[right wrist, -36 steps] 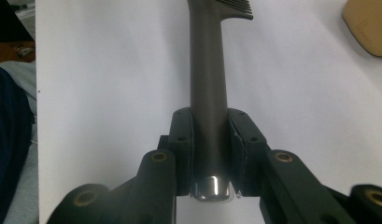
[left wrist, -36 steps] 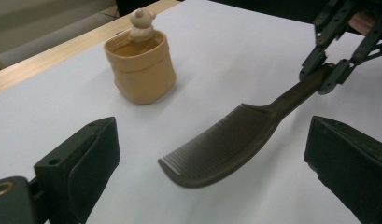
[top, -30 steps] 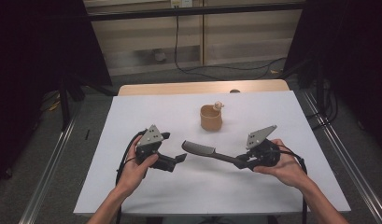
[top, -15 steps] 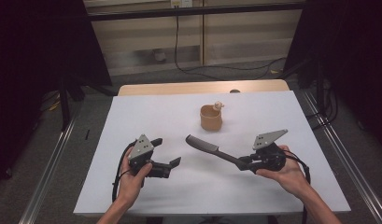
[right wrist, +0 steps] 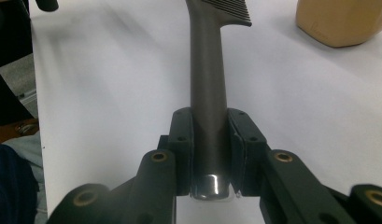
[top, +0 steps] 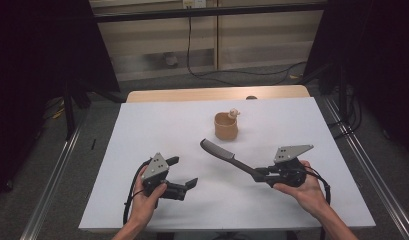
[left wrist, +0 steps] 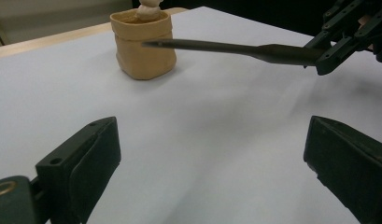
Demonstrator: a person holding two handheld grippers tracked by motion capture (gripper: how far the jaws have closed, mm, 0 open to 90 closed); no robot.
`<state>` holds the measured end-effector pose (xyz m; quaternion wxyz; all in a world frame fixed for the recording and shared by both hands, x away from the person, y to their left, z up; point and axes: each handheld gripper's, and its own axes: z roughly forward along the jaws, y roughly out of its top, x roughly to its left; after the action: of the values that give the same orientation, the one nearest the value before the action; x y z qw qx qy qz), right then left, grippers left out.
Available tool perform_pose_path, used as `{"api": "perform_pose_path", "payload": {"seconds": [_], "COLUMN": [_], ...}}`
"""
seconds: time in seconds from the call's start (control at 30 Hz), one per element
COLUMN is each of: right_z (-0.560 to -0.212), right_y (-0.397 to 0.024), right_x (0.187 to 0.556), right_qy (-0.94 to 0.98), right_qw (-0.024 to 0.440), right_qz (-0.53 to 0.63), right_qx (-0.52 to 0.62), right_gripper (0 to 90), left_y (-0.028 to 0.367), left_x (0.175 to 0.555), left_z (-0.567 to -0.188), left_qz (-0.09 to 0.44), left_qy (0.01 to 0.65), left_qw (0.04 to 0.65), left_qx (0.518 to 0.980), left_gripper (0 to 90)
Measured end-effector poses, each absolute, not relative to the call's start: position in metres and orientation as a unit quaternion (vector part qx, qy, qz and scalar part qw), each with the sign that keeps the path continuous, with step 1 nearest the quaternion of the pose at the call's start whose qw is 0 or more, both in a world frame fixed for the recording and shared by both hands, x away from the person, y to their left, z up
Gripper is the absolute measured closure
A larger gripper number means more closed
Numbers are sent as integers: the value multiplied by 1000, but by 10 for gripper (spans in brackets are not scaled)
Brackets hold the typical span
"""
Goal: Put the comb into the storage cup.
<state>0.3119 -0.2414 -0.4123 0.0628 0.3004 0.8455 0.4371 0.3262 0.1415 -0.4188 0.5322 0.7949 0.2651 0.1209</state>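
Right gripper view showed the comb [right wrist: 208, 84] clamped by its handle end between the two black jaws of the right gripper [right wrist: 210, 154], teeth forward and clear of the white table [right wrist: 109, 93]. High view placed the comb in the air, pointing toward the tan pot [top: 226, 126], well short of it. The left gripper [top: 184, 175] hung low over the table, jaws spread and empty. Judgement: the grip sat far back, so the tip could sag; advance slowly, level, and aim at the pot's mouth.
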Motion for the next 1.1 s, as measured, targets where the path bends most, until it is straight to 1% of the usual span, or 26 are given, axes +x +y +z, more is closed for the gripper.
{"api": "perform_pose_path", "payload": {"seconds": [0.17,0.4,0.63,0.7,0.9,1.03,1.1], "right_z": [-414,-417,-417,-417,-418,-418,-418], "right_y": [-239,-239,-239,-239,-237,-237,-236], "right_x": [311,308,306,305,302,301,300], "right_qy": [846,830,805,797,784,773,772], "right_qw": [75,105,118,123,136,140,150], "right_qz": [438,464,499,510,531,549,549], "right_qx": [295,291,299,300,292,285,283], "right_gripper": [728,728,728,728,727,727,727], "left_y": [139,137,128,125,112,103,99], "left_x": [326,326,326,326,324,323,324], "left_z": [-420,-419,-415,-413,-407,-403,-400], "left_qz": [115,114,119,112,102,110,113], "left_qy": [263,266,271,272,250,236,227], "left_qw": [534,540,546,551,563,560,563], "left_qx": [795,790,784,781,781,786,786], "left_gripper": [40,41,42,43,51,50,50]}}
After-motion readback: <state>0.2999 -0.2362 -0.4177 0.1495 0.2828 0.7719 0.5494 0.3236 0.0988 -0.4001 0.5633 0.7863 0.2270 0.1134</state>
